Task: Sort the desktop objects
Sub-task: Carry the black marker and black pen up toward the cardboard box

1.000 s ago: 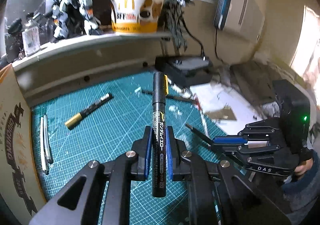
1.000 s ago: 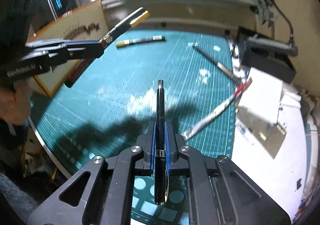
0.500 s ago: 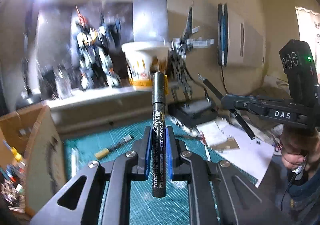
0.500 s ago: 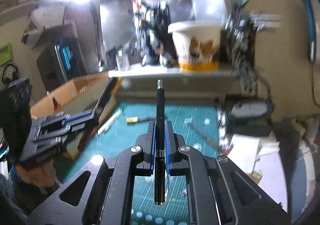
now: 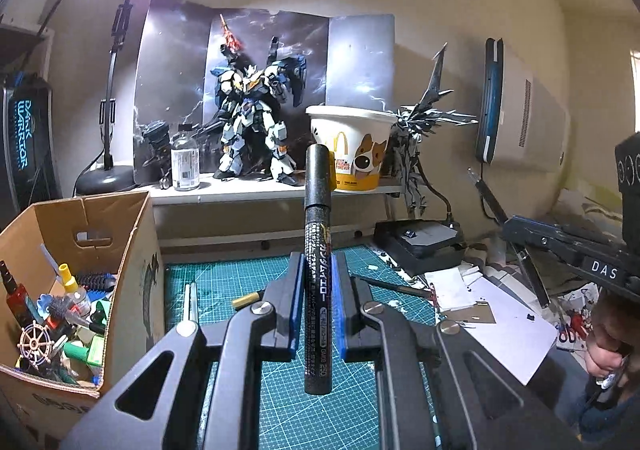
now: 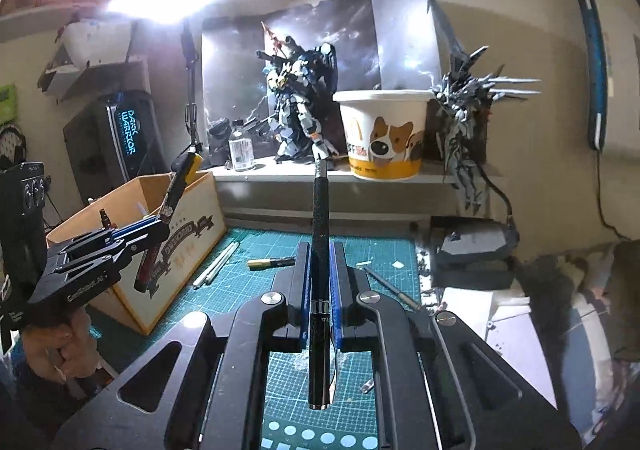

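Note:
My left gripper (image 5: 318, 262) is shut on a thick black marker (image 5: 318, 242) with a yellow clip, held lengthwise and lifted above the green cutting mat (image 5: 224, 282). From the right wrist view that same left gripper (image 6: 156, 228) hovers by the cardboard box (image 6: 192, 209) with its marker (image 6: 168, 209) tilted over the box wall. My right gripper (image 6: 321, 250) is shut on a slim black pen (image 6: 321, 217), also raised over the mat (image 6: 260, 250). On the mat lie a gold-capped marker (image 6: 272, 262), white sticks (image 6: 218, 264) and a thin tool (image 6: 392, 288).
The open cardboard box (image 5: 132, 258) at the left holds several small tools and toys. A shelf at the back carries a robot model (image 5: 252, 121), a glass bottle (image 5: 185, 161) and a printed paper bucket (image 5: 352, 149). White papers (image 5: 500, 322) and a black device (image 5: 424, 242) lie at the right.
Both grippers rose from the mat and tilted up with their pens still gripped, so the shelf and wall came into view. The left gripper now sits nearer the cardboard box.

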### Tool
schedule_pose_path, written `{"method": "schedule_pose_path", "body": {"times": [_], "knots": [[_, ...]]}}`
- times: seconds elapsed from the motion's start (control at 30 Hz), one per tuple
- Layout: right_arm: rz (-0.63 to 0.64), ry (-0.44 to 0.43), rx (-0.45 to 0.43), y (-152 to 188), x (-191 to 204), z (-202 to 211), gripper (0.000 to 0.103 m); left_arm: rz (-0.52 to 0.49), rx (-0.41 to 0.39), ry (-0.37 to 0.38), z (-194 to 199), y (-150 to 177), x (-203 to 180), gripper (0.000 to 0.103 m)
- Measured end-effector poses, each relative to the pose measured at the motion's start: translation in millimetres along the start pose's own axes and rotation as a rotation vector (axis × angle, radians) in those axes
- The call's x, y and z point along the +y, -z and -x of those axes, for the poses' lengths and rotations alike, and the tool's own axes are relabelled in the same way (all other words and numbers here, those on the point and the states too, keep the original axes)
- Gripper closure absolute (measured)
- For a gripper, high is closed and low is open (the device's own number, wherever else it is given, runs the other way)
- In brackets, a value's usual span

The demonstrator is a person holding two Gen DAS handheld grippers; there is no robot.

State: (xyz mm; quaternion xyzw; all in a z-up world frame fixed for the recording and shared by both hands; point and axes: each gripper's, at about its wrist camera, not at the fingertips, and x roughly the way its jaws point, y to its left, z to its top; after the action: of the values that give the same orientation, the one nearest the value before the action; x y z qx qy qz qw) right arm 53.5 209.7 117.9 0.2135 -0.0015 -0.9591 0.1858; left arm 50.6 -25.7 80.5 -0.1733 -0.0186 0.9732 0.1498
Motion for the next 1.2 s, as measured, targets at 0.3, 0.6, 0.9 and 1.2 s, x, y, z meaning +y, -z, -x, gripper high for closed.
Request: {"method": "schedule_pose_path", "body": {"times": [0.3, 0.6, 0.9, 1.2], "knots": [[0.001, -0.017, 0.027, 7.0, 3.3, -3.9, 0.094, -0.033, -0.022, -0.028, 11.6, -0.6, -8.8, 0.09], [0.009, -0.025, 0.02, 4.0, 2.6, 0.0, 0.094, -0.043, -0.028, -0.039, 18.5, -3.3, -7.1, 0.09], [0.027, -0.058, 0.029, 1.7, 11.8, -7.9, 0.094, -0.04, -0.029, -0.063, 27.9, -3.7, 1.2, 0.09], [0.054, -0.123, 0.036, -1.6, 29.4, -20.1, 0.094, -0.024, -0.034, -0.115, 42.2, -3.0, 15.2, 0.09]]}}
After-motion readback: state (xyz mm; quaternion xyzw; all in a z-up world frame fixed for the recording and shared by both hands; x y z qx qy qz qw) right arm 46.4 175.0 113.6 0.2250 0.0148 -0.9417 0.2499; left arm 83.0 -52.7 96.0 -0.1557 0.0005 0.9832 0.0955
